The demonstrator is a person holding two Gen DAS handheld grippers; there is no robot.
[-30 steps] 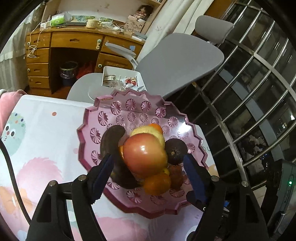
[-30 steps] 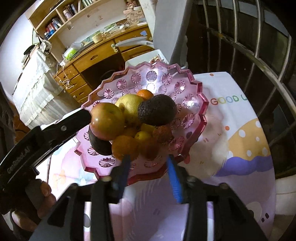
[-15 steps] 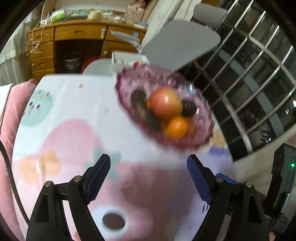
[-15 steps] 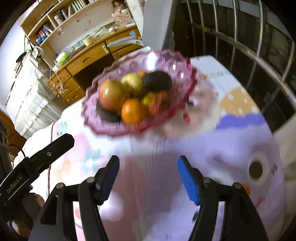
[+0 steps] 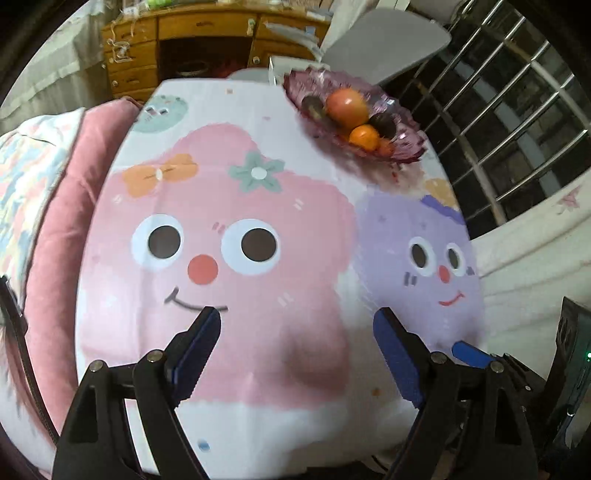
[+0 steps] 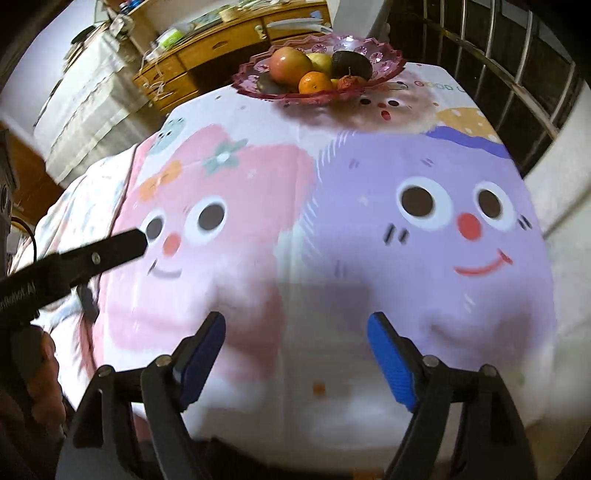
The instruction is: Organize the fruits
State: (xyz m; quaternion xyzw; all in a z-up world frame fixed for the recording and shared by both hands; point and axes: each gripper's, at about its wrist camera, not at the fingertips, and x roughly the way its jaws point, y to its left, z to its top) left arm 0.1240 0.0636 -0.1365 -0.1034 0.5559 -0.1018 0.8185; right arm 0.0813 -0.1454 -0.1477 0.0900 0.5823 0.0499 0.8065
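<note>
A pink glass fruit dish [image 5: 402, 155] [image 6: 384, 55] stands at the far end of the table. It holds an apple [image 5: 347, 108] [image 6: 290, 65], an orange [image 5: 364, 137] [image 6: 315, 82], a dark avocado [image 6: 351, 63], a yellow fruit [image 6: 320, 61] and other small fruits. My left gripper [image 5: 297, 332] is open and empty over the near table edge, far from the dish. My right gripper [image 6: 295, 334] is open and empty, also at the near edge. The left gripper's finger [image 6: 110, 251] shows in the right wrist view.
The table carries a cartoon cloth [image 5: 236, 236] with pink and purple faces. A pink cushion [image 5: 62, 206] lies at the left. A grey chair [image 5: 380, 48] and wooden desk [image 5: 192, 33] stand behind the table. Window bars [image 5: 509, 110] run on the right.
Both grippers have pulled back from the dish to the near table edge. The right gripper has opened wider. The fruit stays in the dish.
</note>
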